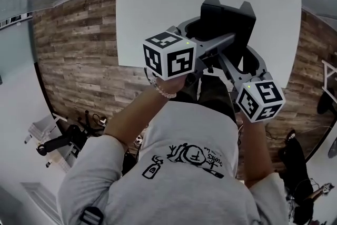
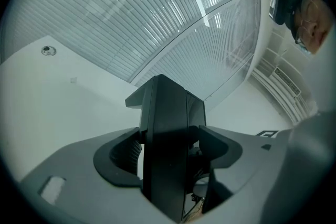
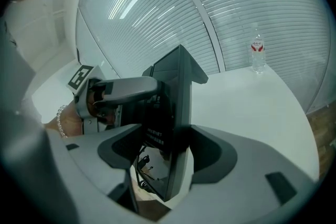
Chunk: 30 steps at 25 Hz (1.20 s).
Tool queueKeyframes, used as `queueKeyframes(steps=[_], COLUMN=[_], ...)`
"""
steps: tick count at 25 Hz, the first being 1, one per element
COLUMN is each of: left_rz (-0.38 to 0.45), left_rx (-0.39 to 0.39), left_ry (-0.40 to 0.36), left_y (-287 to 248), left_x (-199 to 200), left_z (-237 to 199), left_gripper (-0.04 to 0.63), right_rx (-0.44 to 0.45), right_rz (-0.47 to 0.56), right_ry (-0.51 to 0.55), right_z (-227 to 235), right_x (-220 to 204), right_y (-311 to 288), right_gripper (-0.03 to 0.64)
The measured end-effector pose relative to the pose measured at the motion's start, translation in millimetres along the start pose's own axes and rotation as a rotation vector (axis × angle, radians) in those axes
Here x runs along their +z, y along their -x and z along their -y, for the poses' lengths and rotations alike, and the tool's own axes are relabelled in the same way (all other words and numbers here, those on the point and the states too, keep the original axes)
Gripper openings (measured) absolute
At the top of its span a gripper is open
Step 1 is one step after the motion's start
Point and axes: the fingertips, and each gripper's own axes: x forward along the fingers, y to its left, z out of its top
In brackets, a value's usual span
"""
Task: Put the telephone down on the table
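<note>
The telephone is a black desk unit held upright at the near edge of the white table. My left gripper is shut on it from the left; the left gripper view shows its dark body clamped edge-on between the jaws. From the right, my right gripper is shut on its thin black panel. The right gripper view also shows the left gripper pressed against the phone's far side. I cannot tell whether the phone's base touches the table.
A water bottle stands at the table's far edge near the blinds. A small round fitting sits in the tabletop at the far left. Wood-plank floor lies left of the table, with equipment below.
</note>
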Motion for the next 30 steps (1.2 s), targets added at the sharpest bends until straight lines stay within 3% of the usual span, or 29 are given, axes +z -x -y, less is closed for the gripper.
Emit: queueKeyframes(steps=[30], left_rz=[-0.052], left_rx=[0.054], left_ry=[0.067], left_y=[-83], left_x=[-15], left_z=[-106], left_gripper=[0.341], right_rx=[-0.003], right_rz=[-0.100], right_ry=[-0.060], right_z=[89], right_x=[-26], right_y=[-92], right_gripper=[0.274])
